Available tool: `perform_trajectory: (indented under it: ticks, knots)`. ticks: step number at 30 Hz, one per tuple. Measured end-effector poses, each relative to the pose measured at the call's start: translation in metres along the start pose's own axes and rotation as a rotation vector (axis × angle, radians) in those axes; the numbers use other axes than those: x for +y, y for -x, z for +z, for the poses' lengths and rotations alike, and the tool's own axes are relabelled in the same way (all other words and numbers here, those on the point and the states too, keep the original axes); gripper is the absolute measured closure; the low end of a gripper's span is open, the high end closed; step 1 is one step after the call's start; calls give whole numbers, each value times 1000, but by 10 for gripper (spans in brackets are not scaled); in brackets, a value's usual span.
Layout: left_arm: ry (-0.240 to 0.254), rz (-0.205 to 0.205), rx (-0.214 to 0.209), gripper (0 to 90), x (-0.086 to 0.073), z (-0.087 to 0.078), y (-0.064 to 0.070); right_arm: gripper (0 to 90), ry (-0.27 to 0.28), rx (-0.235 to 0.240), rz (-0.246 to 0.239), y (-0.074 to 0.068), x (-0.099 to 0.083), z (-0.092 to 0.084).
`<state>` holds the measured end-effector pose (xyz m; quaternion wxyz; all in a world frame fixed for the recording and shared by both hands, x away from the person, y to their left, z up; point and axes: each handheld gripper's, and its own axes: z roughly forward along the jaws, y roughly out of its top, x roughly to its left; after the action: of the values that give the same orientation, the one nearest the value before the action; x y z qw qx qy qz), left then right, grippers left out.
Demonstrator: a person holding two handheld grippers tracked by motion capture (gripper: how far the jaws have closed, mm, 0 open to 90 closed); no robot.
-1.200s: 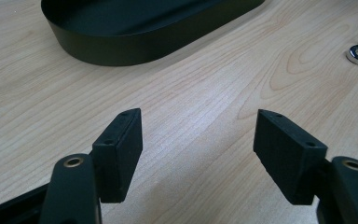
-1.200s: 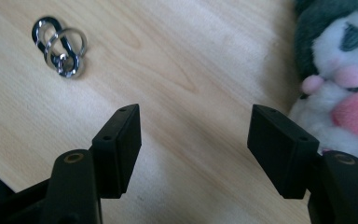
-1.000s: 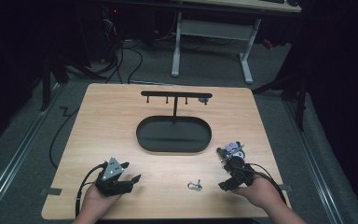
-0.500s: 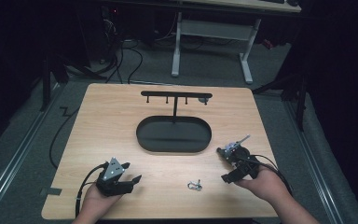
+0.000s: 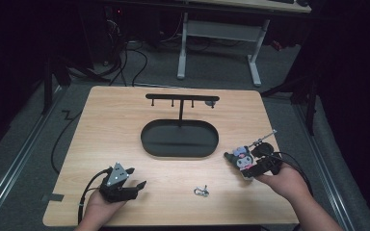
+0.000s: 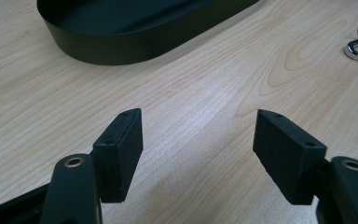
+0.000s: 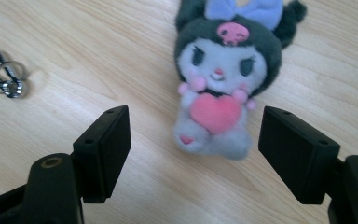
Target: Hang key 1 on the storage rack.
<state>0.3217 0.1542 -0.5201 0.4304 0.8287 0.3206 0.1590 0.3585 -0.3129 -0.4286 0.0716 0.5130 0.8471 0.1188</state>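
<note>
A small dark plush toy (image 5: 242, 155) with a pink heart (image 7: 214, 112) lies on the wooden table at the right. My right gripper (image 5: 245, 166) is held just behind it. Its jaws have just been opening and now stand open (image 7: 196, 135). The toy's lower half lies between them, clear of both pads. A metal clasp with rings (image 5: 201, 191) lies at the front centre, also seen as the clasp (image 7: 4, 74) left of the jaws. My left gripper (image 5: 136, 177) rests at the front left, open and empty (image 6: 198, 135) over bare wood.
A black oval tray (image 5: 149, 144) sits mid-table with a thin post and a hook bar (image 5: 182, 97) above it. Its wall (image 6: 121, 46) lies ahead of the left jaws. A cable (image 5: 58, 139) hangs off the table's left edge. Desk legs stand beyond the far edge.
The right hand has drawn to the right and lifted a little, with its gripper now behind the plush toy. The toy, the clasp and the left gripper stay where they were.
</note>
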Motion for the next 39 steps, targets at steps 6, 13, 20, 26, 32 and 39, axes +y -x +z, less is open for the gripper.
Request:
perform_trajectory:
  ticks: [6, 13, 20, 26, 32, 39]
  knots:
    - [-1, 2, -2, 337, 0, 0, 0, 222, -16, 11, 43, 9, -4, 7]
    - [-5, 8, -4, 336, 0, 1, 1, 227, -37, 5, 46, 11, -6, 22]
    - [-9, 15, -6, 337, 0, 1, 1, 249, -62, 20, 58, 13, -6, 40]
    - [-11, 20, -8, 337, 0, 2, 1, 297, -72, -5, 45, 14, -8, 52]
    - [-11, 23, -9, 337, 0, 2, 2, 382, -57, 6, 82, 16, -10, 58]
    - [-16, 28, -11, 337, 0, 3, 3, 472, -31, -10, 42, 14, -11, 55]
